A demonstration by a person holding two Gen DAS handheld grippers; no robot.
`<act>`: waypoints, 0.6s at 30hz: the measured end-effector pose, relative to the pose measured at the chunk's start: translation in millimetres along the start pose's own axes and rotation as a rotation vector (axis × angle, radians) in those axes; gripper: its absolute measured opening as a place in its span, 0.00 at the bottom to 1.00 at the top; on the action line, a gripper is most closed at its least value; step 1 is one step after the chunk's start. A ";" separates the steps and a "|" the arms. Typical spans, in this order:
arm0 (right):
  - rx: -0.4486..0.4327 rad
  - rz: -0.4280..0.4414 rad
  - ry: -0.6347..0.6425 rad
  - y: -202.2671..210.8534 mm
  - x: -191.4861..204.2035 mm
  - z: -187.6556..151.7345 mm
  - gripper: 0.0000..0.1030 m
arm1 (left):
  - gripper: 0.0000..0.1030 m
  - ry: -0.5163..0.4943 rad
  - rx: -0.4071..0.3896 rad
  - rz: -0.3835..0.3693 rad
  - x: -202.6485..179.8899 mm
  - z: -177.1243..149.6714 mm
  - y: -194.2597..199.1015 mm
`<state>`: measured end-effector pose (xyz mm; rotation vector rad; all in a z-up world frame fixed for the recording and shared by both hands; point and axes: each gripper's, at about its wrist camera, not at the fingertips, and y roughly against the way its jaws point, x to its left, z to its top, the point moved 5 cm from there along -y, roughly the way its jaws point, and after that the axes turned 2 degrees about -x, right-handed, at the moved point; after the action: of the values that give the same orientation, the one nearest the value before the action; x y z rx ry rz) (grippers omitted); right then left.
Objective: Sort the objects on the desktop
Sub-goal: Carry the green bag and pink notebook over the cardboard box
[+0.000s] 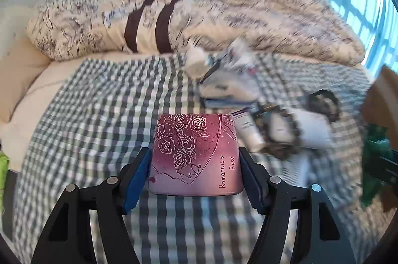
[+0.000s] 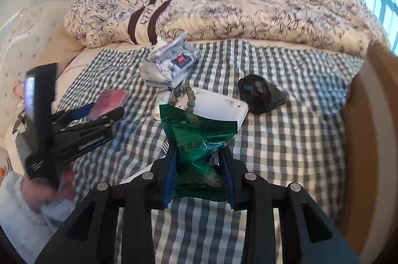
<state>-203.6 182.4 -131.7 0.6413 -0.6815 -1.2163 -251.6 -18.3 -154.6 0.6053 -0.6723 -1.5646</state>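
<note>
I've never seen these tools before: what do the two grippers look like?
Both the left gripper and right gripper are matte black, with angular linkage arms, round silver pins at the joints, and blue pads lining the fingers. No cables show. A pale sleeve shows behind the left one.

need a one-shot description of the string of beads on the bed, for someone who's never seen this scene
Start at the checked cloth spread over the bed, below the rumpled floral duvet. Near its middle lies a white tray, partly hidden by the green packet in the right gripper. The string of beads drapes over that tray's left edge: round brownish-grey beads, the only beaded thing there.
</note>
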 end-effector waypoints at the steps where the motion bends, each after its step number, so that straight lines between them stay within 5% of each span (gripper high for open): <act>1: -0.008 -0.002 0.004 8.1 1.8 1.4 0.31 | 0.68 -0.004 -0.009 0.003 -1.4 2.7 13.7; 18: -0.166 -0.052 0.005 185.7 -3.4 13.5 0.31 | 0.68 -0.054 -0.183 -0.055 -61.0 46.0 206.7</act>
<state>-100.7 226.7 17.1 0.5263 -0.5563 -1.3044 -136.7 32.5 26.4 0.4502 -0.5491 -1.6771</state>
